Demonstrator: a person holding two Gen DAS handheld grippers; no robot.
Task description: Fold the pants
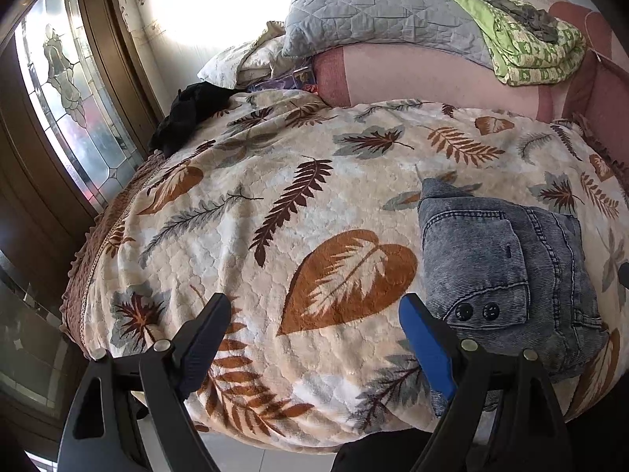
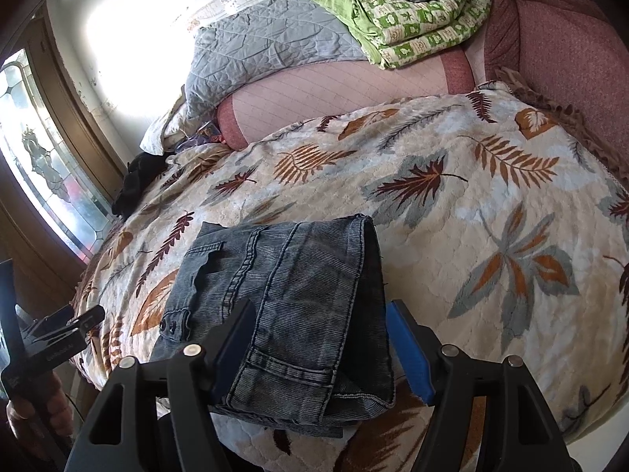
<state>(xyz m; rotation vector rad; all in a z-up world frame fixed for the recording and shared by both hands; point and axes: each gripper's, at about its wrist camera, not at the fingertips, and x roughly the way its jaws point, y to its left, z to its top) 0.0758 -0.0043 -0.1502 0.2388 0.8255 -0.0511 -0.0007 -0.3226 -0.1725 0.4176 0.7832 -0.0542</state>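
Folded denim pants (image 2: pixel 283 314) sit at the bed's (image 2: pixel 491 212) near edge, the wide-open, empty right claw (image 2: pixel 320 348) straddling the bundle and the left claw (image 1: pixel 314 338) open beside it; a careless nudge could spill them over the edge.

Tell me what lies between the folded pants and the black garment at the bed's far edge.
Nothing but bare leaf-print blanket lies between the folded pants and the black garment; the left wrist view shows it best.
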